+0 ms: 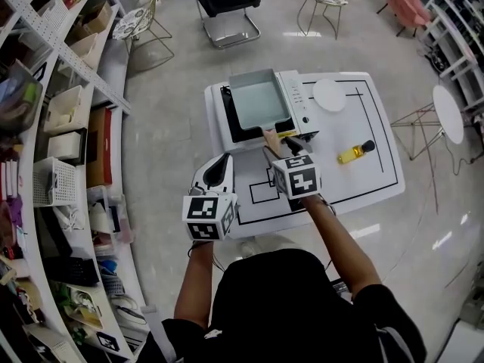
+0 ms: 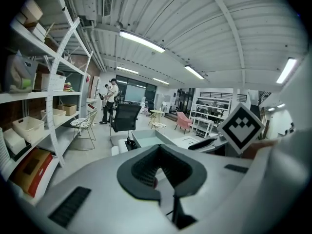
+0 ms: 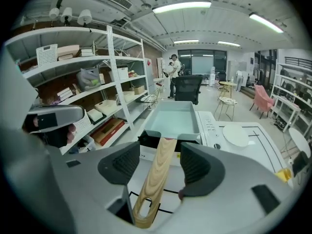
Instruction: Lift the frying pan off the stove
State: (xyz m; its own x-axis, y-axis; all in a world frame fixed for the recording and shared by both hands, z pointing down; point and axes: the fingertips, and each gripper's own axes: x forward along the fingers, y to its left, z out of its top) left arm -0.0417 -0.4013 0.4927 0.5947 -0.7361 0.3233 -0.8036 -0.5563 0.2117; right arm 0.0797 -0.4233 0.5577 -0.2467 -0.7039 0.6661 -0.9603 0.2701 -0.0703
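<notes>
A pale blue rectangular frying pan (image 1: 261,100) (image 3: 173,118) sits on the black-topped stove (image 1: 231,127). Its wooden handle (image 1: 271,138) (image 3: 157,179) points toward me. My right gripper (image 1: 282,148) (image 3: 160,155) is open, with the handle running between its two dark pads and a gap showing on each side. My left gripper (image 1: 218,166) (image 2: 158,167) hovers over the table's front left edge, left of the handle. Its pads meet and hold nothing. The pan (image 2: 146,138) shows beyond it.
The stove stands on a white table (image 1: 363,176) marked with black lines. A white plate (image 1: 330,94) (image 3: 235,136) lies right of the stove, and a yellow bottle (image 1: 354,153) lies nearer me on the right. Shelves (image 1: 60,127) line the left; chairs stand behind.
</notes>
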